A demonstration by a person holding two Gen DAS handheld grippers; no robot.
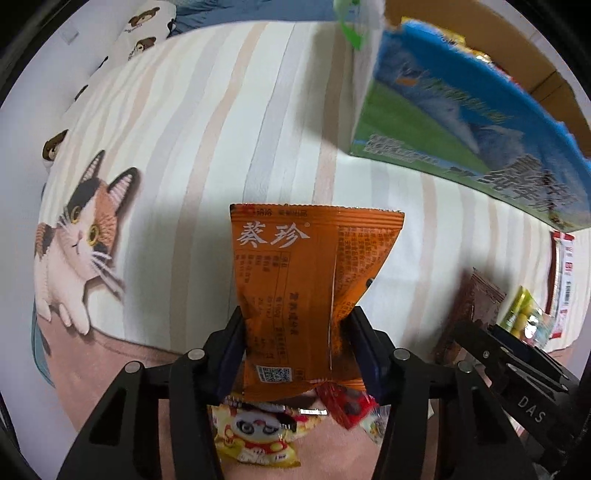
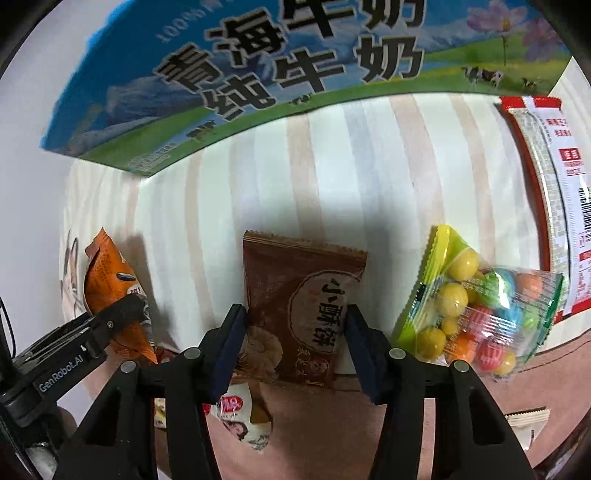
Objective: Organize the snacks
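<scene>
Snacks are partly sorted, in my judgement: some packets are already showing inside the milk carton box (image 1: 461, 122). The left gripper (image 1: 295, 332) is pinching the orange packet (image 1: 306, 280) above the striped bedspread (image 1: 221, 129). The right gripper (image 2: 295, 332) is straddling the brown packet (image 2: 299, 306), spread. The gumball bag (image 2: 476, 306) is lying beside it, near the bedspread's front edge, unsorted.

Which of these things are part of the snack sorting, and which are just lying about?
Part of the job:
- orange packet, in the left gripper
- brown packet, between the right gripper's fingers
- candy bag
- red-and-white packet
- milk carton box

Lying about:
- cat-print bedsheet
- dog-print pillow
</scene>
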